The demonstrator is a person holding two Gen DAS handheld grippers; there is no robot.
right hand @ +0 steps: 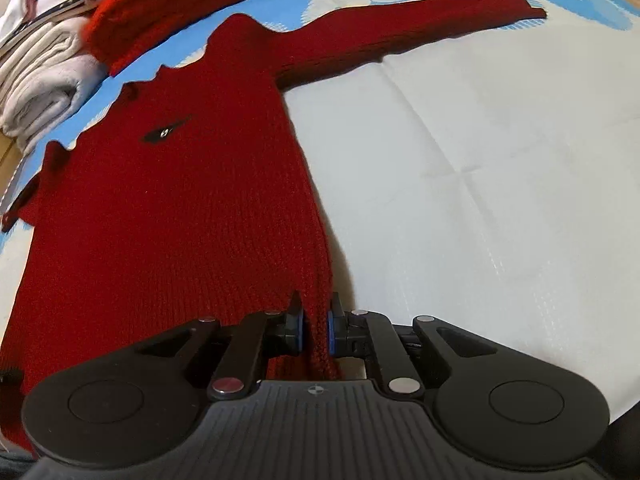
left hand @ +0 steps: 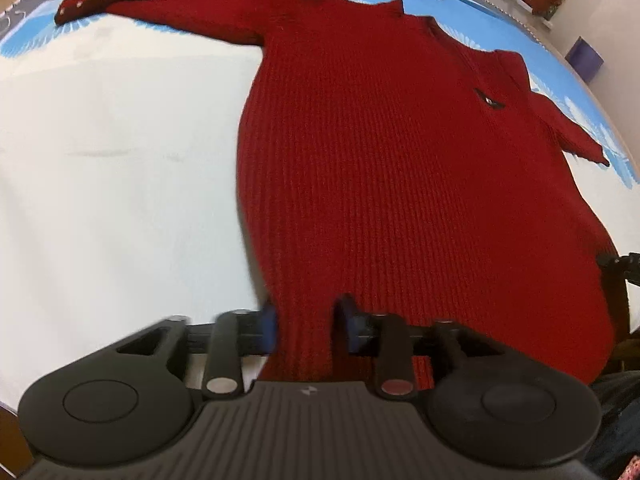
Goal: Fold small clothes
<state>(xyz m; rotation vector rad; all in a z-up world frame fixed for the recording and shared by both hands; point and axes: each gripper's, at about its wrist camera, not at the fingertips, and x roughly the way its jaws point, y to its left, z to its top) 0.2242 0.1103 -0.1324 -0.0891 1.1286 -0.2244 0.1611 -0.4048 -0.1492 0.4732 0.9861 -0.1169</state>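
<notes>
A white cloth (left hand: 100, 168) with a blue, fan-patterned border covers the table, and a dark red knit sweater (left hand: 380, 152) lies flat on it, front up, both sleeves spread out to the sides. A small dark badge (left hand: 489, 100) sits on its chest. The hem is nearest both cameras, the collar farthest. Beyond the collar a brighter red knit piece (right hand: 176, 4) lies folded, with a pile of pale folded clothes (right hand: 44, 80) just beside it at the table's edge.

The right gripper (right hand: 314, 330) has its jaws clamped on a bunched fold of the sweater's hem at the garment's right corner. The left gripper (left hand: 306, 330) is at the opposite hem corner; its jaws stand apart with the knit fabric running between them, and the blur there leaves it unclear whether the blue pads (left hand: 269, 326) press the cloth.
</notes>
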